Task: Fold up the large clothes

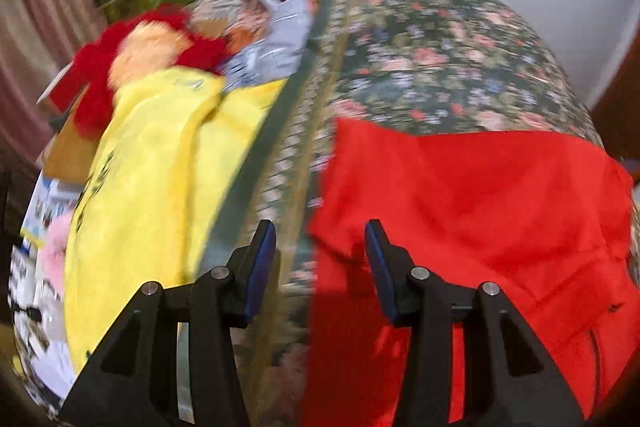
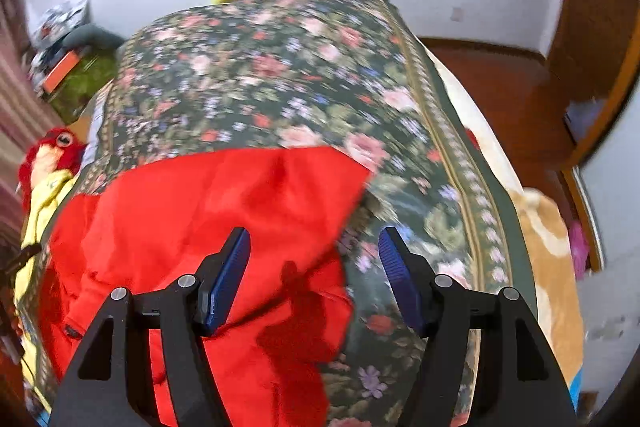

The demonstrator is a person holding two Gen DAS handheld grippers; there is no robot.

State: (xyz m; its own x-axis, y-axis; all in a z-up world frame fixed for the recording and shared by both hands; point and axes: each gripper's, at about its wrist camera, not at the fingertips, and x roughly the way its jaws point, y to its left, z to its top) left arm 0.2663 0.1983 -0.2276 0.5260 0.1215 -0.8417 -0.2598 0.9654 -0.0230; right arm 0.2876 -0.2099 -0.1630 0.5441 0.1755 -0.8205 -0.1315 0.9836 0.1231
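A large red garment [image 1: 480, 207] lies spread on a floral bedspread [image 1: 420, 47], its far edge straight and its near part wrinkled. In the left wrist view my left gripper [image 1: 320, 231] hovers over the garment's left edge, jaws apart and holding nothing. In the right wrist view the same red garment [image 2: 200, 207] fills the lower left. My right gripper [image 2: 315, 239] hangs above its right edge, jaws wide, with only cloth and bedspread [image 2: 260, 67] showing far below the gap. Both views are motion-blurred.
A yellow garment [image 1: 160, 167] lies left of the bedspread, with a red plush toy [image 1: 132, 55] and a clutter of boxes and papers beyond it. A beige blanket [image 2: 552, 267] shows at the bed's right side. Brown wooden furniture [image 2: 520, 99] stands to the right.
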